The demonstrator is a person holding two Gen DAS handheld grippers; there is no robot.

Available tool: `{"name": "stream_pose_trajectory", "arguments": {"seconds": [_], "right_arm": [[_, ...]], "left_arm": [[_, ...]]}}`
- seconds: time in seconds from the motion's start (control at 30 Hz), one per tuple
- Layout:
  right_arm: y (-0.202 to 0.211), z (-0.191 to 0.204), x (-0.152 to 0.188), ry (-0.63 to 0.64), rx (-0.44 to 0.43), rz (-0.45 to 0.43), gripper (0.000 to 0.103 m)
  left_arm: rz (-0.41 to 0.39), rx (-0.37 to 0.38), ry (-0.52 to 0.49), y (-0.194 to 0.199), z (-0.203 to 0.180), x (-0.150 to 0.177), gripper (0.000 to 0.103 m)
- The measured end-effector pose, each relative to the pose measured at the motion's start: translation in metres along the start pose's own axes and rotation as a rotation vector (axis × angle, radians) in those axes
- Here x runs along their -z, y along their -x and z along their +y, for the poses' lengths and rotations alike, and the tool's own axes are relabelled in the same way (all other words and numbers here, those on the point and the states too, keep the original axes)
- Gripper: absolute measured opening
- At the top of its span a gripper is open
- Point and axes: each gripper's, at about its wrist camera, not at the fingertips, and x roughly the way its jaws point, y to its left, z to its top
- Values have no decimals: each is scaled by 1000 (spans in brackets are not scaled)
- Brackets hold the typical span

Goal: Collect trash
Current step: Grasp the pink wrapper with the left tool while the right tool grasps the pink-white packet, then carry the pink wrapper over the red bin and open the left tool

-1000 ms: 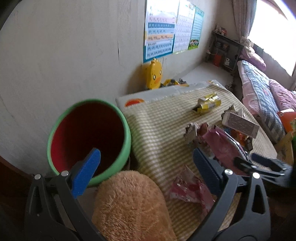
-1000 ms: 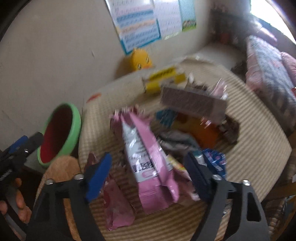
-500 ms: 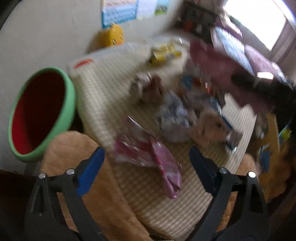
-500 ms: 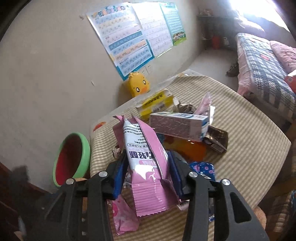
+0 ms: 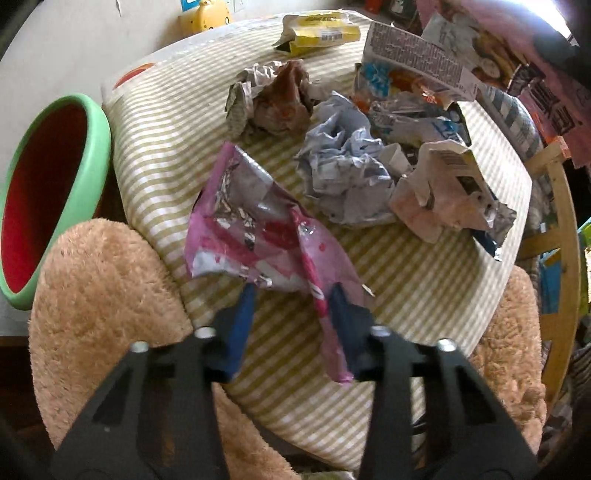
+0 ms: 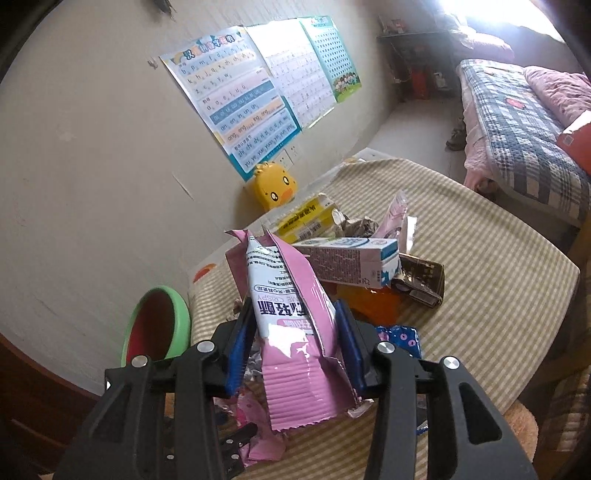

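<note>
Trash: a scatter of empty wrappers, crumpled paper and flattened cartons on the striped table (image 5: 166, 122); all of it looks light, thin and easily crushed, so I judge a pinch on any free edge or corner will lift it.
Left gripper (image 5: 291, 299): its blue pads sit partway closed around the near tail of the foil wrapper (image 5: 255, 229), one pad just off the left edge, the other against the pink strip; whether they are already pinching it I cannot tell.
Foil wrapper handling: slick, crinkly film lying flat at the near edge of the table; the folded tail between the pads gives more to bite on than the smooth face, which would probably slip.
Right gripper (image 6: 293, 332): clamped on the pink snack bag (image 6: 284, 306), pads pressed on both flanks near its sealed bottom, bag held upright and clear of the table.
Pink bag handling: empty, limp, torn open at the top; the ribbed seam is the stiffest place to hold.
Middle of table: crumpled blue-white paper (image 5: 343, 173) beside a torn white pack (image 5: 439, 192); soft wads, best taken by squeezing the bulk.
Farther: brown crumpled paper (image 5: 280, 99), a long printed carton (image 6: 351, 262) and a yellow box (image 5: 317, 31); the cartons are stiffer, to be gripped across the narrow faces.
Bin (image 5: 48, 184): green rim, red inside, open mouth at the left beside the table, next to a tan plush cushion (image 5: 103, 291).
</note>
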Motion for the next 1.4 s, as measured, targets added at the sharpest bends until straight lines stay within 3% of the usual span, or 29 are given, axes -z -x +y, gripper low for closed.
{"name": "stream_pose_trajectory", "arguments": {"seconds": [0.03,0.1,0.43,0.57,0.83,1.1,1.4], "right_arm": [[1,1,-1,0,1,-5,41],[3,2,-1,2,4,-9,41],[11,14,-3,22,13,-27,41],[11,23,-3,33,9,-23,41],[-6,69,4,119,-35,33,41],[-60,153,27,246,-157,183,42],[-134,220,37,296,-182,291,44]], "left_arm": [[-4,18,7,1,2,0,17],[-19,35,15,5,2,3,6],[-180,59,62,55,24,-12,3],[-264,23,68,76,35,-21,3],[-387,-70,168,111,103,-31,3],[-368,-178,327,104,198,-22,3],[-323,-197,410,81,247,-14,3]]}}
